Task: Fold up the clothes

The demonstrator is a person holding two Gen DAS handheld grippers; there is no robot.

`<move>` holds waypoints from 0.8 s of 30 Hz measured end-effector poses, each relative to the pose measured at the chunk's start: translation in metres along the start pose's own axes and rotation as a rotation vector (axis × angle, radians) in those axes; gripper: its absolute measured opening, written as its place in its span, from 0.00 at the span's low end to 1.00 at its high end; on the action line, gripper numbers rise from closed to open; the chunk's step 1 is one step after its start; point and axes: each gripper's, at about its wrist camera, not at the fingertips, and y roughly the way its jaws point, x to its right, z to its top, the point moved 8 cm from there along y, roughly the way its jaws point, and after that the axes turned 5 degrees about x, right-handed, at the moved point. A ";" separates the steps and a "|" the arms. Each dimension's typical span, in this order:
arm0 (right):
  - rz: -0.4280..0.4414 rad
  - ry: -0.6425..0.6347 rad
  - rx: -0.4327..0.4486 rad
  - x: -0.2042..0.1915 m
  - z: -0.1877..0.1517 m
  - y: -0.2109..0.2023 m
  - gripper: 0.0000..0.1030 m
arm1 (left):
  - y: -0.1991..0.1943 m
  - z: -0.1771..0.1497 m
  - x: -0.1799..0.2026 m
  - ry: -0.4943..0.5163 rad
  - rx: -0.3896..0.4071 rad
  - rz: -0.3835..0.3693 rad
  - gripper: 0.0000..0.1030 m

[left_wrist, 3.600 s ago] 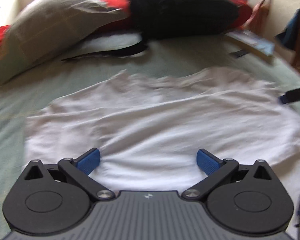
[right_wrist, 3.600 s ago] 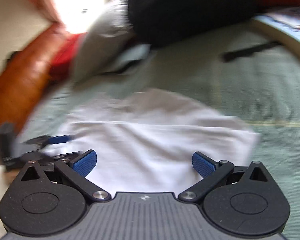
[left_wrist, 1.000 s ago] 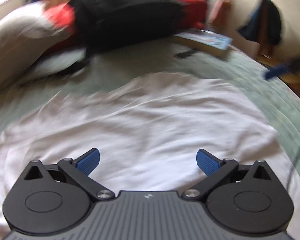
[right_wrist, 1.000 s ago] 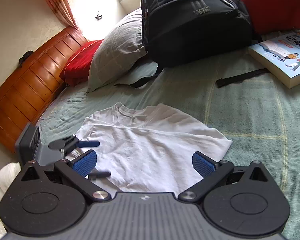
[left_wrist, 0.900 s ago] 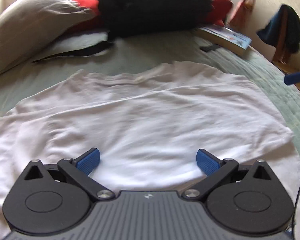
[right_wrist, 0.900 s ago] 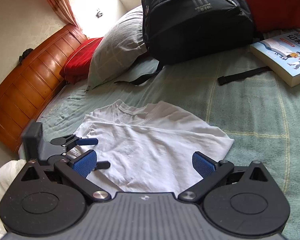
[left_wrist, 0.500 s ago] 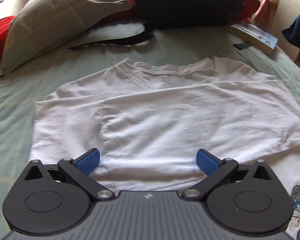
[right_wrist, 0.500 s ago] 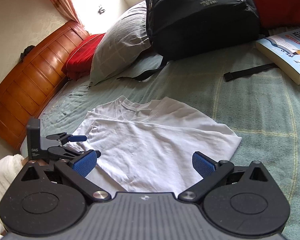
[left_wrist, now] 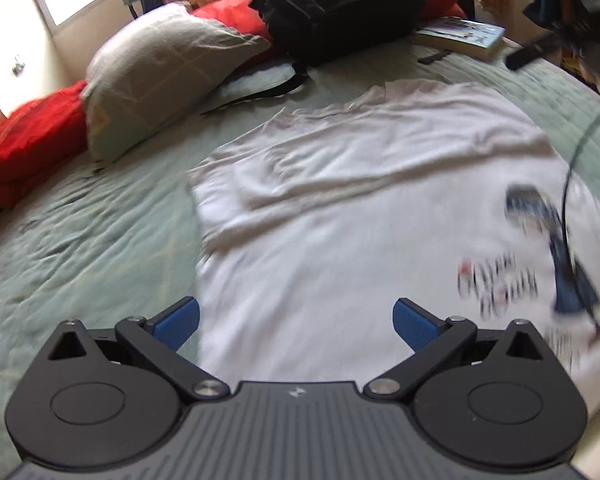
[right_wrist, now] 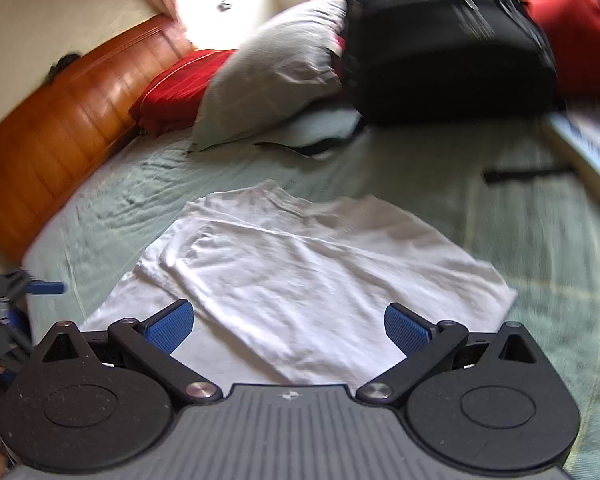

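Fingers [left_wrist: 178, 322] of the left gripper [left_wrist: 296, 322] stand spread wide with nothing between them, hovering over the near part of a white T-shirt [left_wrist: 340, 216]. The right gripper [right_wrist: 290, 324] is likewise released, its blue pads [right_wrist: 404, 328] well apart above the shirt's near edge.

The T-shirt lies flat on a green bedspread [left_wrist: 80, 232], collar toward the far side, with its upper portion folded over so a crease runs across the cloth. A blurred printed design [left_wrist: 540, 252] shows on the shirt's right part in the left wrist view. In the right wrist view the shirt [right_wrist: 300, 272] sits centred ahead of the pads, and the left gripper shows at the left edge [right_wrist: 24, 288].

Beyond the collar, a grey pillow [left_wrist: 160, 76] leans on a red cushion [left_wrist: 24, 144]. A black backpack [left_wrist: 332, 4] stands next to the pillow, its strap trailing onto the bedspread. A book [left_wrist: 460, 36] lies to the right of the backpack. A wooden headboard [right_wrist: 60, 124] runs along the left side.
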 end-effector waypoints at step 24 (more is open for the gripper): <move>-0.414 -0.096 -0.102 -0.054 -0.127 0.061 1.00 | 0.038 -0.083 0.018 -0.087 0.171 -0.251 0.99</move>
